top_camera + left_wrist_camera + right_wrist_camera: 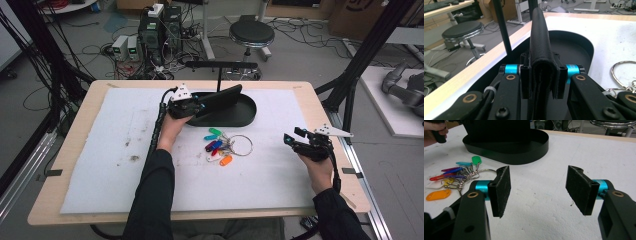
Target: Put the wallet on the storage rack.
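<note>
Black wallet (222, 98), clamped between the left gripper's (200, 106) jaws, hangs over the tray (245, 116) at the frame's upper centre. The right gripper (290, 140), jaws spread wide and empty, hovers at right, keys (222, 146) between.

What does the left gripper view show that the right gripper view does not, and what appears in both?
Left gripper view alone: the left hand-held gripper shut on a folded black wallet over the tray, and a round black stool on the floor beyond the table edge.

Right gripper view alone: the right hand-held gripper with its jaws wide open and nothing between them, above the white mat, and the coloured key tags spread out.

Both: the black oval tray and the large metal key ring.
</note>
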`<action>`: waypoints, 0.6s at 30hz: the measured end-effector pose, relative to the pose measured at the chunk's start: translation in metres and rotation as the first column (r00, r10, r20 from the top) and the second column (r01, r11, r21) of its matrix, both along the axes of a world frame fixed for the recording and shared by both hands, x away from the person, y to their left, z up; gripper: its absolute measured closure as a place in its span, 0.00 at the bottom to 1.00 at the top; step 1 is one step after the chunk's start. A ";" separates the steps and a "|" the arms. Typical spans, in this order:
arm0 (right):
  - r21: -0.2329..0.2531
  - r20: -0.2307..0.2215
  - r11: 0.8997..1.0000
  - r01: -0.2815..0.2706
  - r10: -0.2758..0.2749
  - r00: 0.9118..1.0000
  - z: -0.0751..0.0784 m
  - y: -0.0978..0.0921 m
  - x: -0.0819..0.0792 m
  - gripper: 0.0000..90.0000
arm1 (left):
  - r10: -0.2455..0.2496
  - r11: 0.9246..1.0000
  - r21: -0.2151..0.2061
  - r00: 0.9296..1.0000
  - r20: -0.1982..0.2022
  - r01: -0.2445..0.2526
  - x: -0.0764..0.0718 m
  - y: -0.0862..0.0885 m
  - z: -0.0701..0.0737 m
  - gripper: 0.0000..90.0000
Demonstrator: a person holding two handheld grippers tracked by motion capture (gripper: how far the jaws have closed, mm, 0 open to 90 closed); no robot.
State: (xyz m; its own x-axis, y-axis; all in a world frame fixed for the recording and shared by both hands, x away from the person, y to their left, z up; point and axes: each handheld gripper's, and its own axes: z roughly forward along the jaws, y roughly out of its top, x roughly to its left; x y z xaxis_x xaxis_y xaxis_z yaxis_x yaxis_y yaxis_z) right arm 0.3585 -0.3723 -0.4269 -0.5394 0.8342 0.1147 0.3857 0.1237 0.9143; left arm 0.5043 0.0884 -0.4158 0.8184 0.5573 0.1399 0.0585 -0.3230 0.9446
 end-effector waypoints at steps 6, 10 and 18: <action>-0.003 0.001 1.000 -0.003 0.003 1.000 0.000 0.001 0.000 0.42 | 0.005 0.999 -0.034 1.000 -0.023 -0.006 0.003 0.002 -0.005 0.81; -0.002 -0.001 1.000 -0.004 0.004 1.000 0.000 0.002 0.000 0.42 | 0.028 0.999 -0.034 0.998 -0.049 -0.029 0.005 0.005 -0.008 0.81; 0.001 -0.003 1.000 -0.005 0.005 1.000 0.000 0.001 0.000 0.42 | 0.071 0.997 0.041 0.996 -0.048 -0.069 0.003 0.004 -0.007 0.75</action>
State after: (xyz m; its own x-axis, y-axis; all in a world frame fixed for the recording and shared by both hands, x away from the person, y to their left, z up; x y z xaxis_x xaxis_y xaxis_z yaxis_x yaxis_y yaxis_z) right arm 0.3588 -0.3710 -0.4272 -0.5432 0.8314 0.1167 0.3876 0.1250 0.9133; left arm 0.5070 0.0921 -0.4227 0.7841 0.6083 0.1228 0.1288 -0.3531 0.9267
